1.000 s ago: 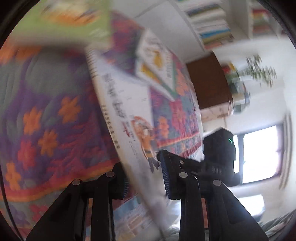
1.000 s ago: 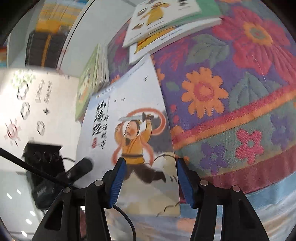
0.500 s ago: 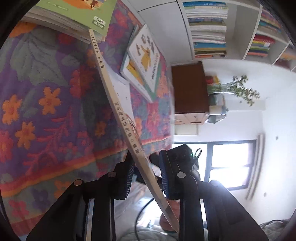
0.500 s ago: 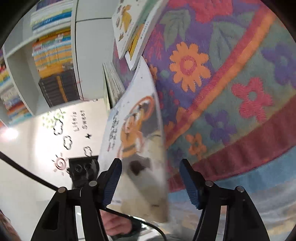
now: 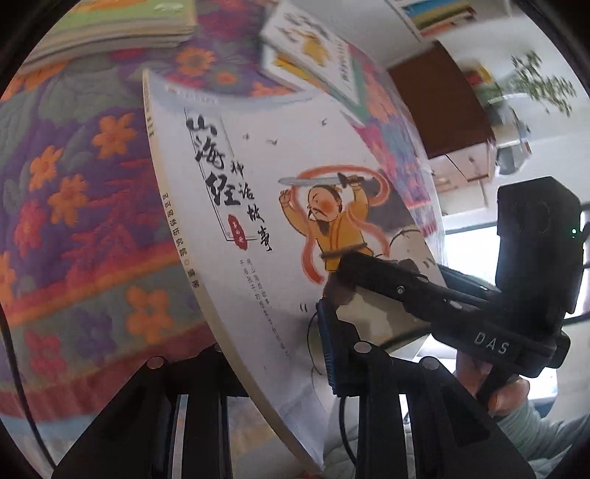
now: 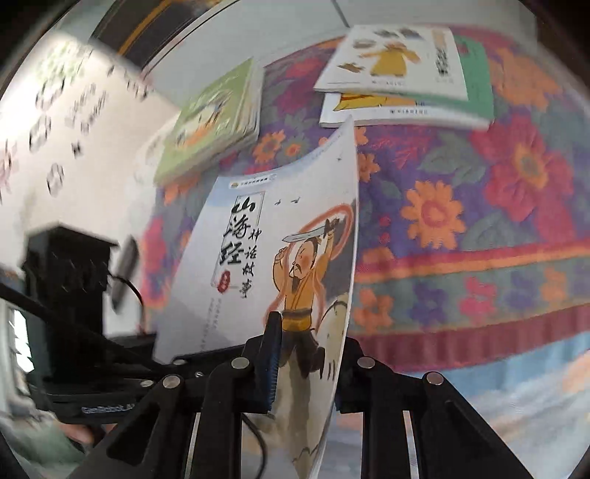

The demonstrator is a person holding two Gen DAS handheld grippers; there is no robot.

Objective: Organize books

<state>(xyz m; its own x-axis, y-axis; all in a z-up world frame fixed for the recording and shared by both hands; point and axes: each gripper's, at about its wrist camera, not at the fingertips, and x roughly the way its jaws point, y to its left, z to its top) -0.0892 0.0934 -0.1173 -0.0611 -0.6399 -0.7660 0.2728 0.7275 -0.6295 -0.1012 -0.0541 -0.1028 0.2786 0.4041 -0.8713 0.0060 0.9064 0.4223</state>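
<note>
- The floral quilt [image 6: 479,228] fills most of both views, purple with orange and red flowers and striped bands along its near edge; the books lie on it.
- The white bookshelf [image 5: 438,14] shows at the far upper right of the left wrist view; one compartment holds a flat stack of thin books with coloured spines, blurred.
- The white picture book [image 5: 265,206], with black calligraphy and a sword-wielding figure in yellow on its cover, is lifted clear of the quilt, tilted, its cover bowed, held between the two grippers.
- The green-covered stack [image 6: 214,121] lies on the quilt at the far left; how many books it has cannot be told.
- The pile of thin white and green books [image 6: 402,73] lies at the far right, well apart from the green stack.
- The left gripper [image 5: 273,353] is clamped on the held book's spine edge, one finger on each side.
- The right gripper [image 6: 306,368] has just closed its jaws; its pads now pinch the book's lower open edge.
</note>
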